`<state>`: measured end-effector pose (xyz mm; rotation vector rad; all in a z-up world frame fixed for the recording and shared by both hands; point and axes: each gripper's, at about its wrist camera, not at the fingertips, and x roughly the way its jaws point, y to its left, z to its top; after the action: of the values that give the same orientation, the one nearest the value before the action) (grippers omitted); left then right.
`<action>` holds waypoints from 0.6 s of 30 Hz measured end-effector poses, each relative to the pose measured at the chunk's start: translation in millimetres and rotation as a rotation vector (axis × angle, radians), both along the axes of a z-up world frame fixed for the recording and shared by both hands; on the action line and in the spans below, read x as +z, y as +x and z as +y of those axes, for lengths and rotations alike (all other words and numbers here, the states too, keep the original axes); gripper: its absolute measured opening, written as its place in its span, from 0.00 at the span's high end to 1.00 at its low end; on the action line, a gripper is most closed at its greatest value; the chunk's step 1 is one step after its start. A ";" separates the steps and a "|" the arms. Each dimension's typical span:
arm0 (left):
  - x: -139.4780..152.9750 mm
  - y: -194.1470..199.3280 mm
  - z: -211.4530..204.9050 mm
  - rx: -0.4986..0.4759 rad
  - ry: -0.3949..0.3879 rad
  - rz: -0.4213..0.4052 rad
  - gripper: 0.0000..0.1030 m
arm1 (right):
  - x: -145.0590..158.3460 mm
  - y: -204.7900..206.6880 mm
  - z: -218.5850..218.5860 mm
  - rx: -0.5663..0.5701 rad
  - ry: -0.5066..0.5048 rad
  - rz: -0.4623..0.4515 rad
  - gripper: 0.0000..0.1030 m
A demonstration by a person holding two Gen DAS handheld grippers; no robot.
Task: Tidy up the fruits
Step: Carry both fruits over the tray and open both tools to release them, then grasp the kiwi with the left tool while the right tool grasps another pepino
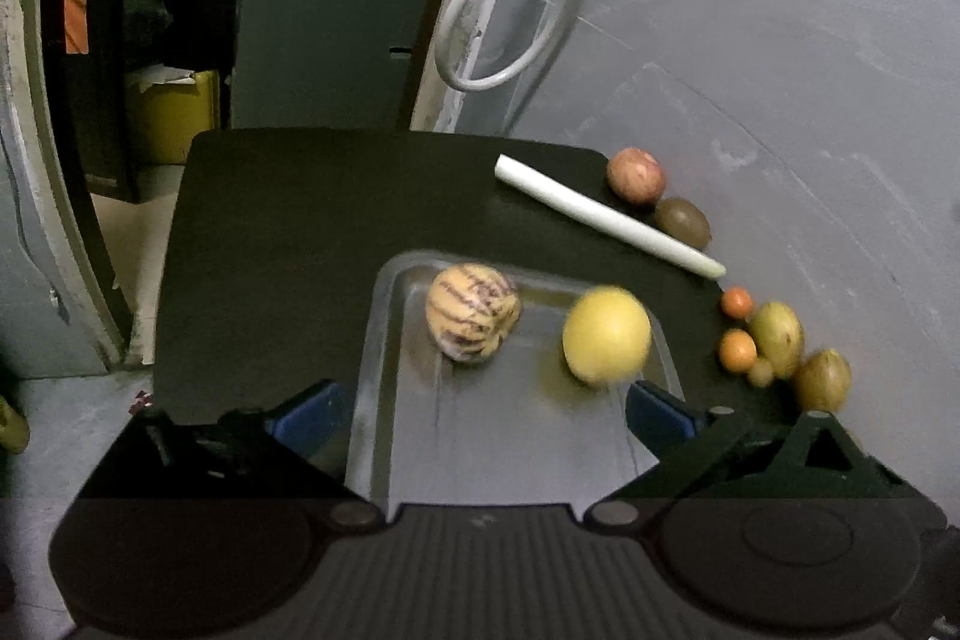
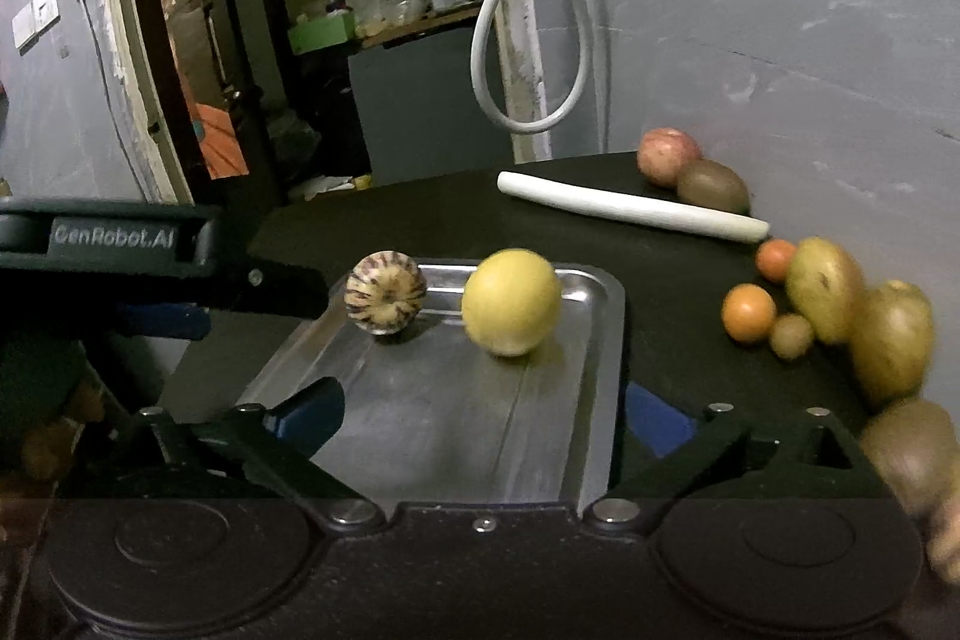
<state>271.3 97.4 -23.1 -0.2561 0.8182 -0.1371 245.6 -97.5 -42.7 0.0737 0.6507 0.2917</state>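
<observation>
A metal tray (image 1: 498, 436) (image 2: 444, 418) lies on a black table. In it sit a purple-striped cream fruit (image 1: 472, 311) (image 2: 386, 300) and a round yellow fruit (image 1: 606, 334) (image 2: 511, 301). My left gripper (image 1: 480, 415) is open and empty over the tray's near end; its body also shows at the left of the right wrist view (image 2: 150, 256). My right gripper (image 2: 480, 418) is open and empty above the tray. More fruit lies along the right edge: an apple (image 1: 636, 175) (image 2: 667, 155), a kiwi (image 1: 682, 222) (image 2: 714, 187), two small oranges (image 1: 737, 349) (image 2: 748, 313), and yellow-green fruits (image 1: 777, 338) (image 2: 825, 289).
A long white stalk (image 1: 606, 217) (image 2: 630, 208) lies across the table's far right. A grey wall (image 1: 780, 40) stands right behind the fruit. A white hose (image 1: 498, 10) hangs past the table's far edge, by a dark doorway.
</observation>
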 end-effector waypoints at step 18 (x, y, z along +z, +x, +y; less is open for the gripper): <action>-12.4 -91.4 -16.7 -0.226 0.023 0.043 0.01 | -2.5 -115.5 -31.4 -0.207 -0.013 0.022 0.01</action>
<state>179.9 80.7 -35.5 -0.1450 0.8894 -0.3346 130.1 -128.9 -45.1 0.1310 0.6607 0.0871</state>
